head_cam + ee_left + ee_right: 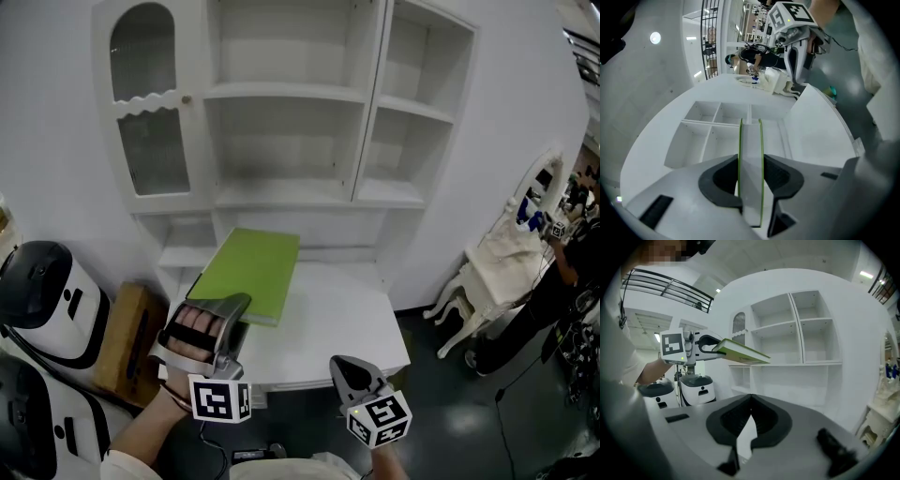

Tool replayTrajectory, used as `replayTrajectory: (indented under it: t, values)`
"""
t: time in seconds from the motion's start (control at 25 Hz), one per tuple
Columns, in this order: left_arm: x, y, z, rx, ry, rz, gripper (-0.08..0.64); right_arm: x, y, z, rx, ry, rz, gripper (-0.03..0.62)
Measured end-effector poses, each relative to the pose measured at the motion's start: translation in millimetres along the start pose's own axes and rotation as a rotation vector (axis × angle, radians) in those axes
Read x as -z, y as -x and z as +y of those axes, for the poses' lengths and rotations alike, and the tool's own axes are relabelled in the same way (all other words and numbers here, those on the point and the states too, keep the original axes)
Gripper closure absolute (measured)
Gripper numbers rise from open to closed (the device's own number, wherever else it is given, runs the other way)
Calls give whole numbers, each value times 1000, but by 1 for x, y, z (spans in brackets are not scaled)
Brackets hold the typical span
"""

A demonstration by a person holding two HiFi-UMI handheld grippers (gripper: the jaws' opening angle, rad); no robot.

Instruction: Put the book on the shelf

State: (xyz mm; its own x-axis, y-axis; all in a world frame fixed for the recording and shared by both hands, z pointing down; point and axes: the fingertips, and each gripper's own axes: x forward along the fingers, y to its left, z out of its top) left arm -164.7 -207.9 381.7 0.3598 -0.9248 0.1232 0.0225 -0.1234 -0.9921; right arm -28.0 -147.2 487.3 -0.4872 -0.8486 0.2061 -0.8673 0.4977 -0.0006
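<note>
I count one green book [248, 272]. I have two claws, my left claw [225, 309] and my right claw [345, 366]. Each claw has one cube with square marks on it, so that makes two cubes, one [220, 398] on the left and one [380, 417] on the right. There is one big white shelf [281, 94]. It has one door [145, 112] with glass in it, and the door has one knob [187, 99]. There is one white desk [347, 319]. I see two round white machines, one [47, 295] above the other [19, 422]. There is one brown box [127, 337] and one little table [497, 262].
</note>
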Motion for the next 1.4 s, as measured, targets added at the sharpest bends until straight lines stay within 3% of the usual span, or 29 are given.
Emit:
replayTrajectory:
  t: [0.56, 0.8, 0.96, 1.24, 1.4]
  values:
    - [17, -23, 42, -6, -11, 16, 410, -72, -35, -21, -8, 75, -11, 580]
    - [10, -36, 68, 23, 40, 27, 411, -85, -50, -43, -22, 121, 20, 580]
    - [2, -46, 96, 8, 1, 45, 410, -90, -59, -60, -25, 128, 52, 580]
    - [-16, -54, 150, 2, -15, 56, 410, -110, -60, -94, -16, 109, 23, 580]
    - [-21, -62, 169, 40, -24, 79, 410, -121, -60, -110, -6, 125, 0, 580]
